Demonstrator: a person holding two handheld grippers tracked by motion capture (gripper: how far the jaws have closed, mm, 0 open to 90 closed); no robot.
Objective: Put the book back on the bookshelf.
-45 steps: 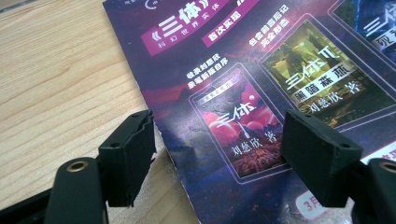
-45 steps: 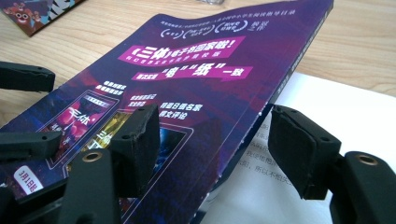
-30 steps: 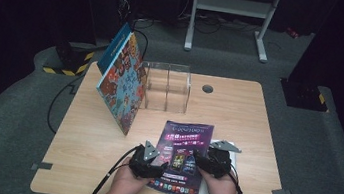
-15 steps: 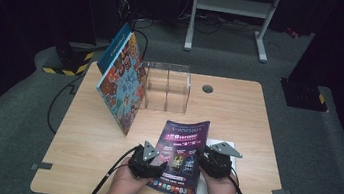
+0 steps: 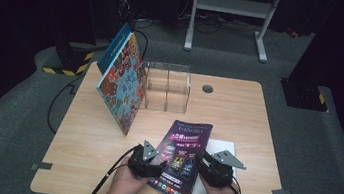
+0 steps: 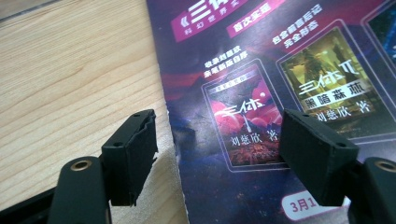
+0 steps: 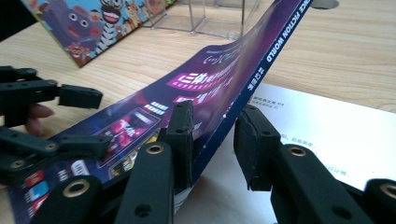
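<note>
The bench [image 5: 239,106] is seen with open wood along its far and right edges. A picture book [image 5: 121,83] is propped tilted at the far left, just beside a clear acrylic box [image 5: 166,87]. The purple magazine [image 5: 182,159] lies near the front edge, its cover raised off a white page [image 5: 221,151]. The right gripper [image 7: 212,140] has just been closing; the cover edge sits between its fingers, apparently touching one pad only. The left gripper [image 6: 217,149] is held open astride the magazine's left edge, gripping nothing.
</note>
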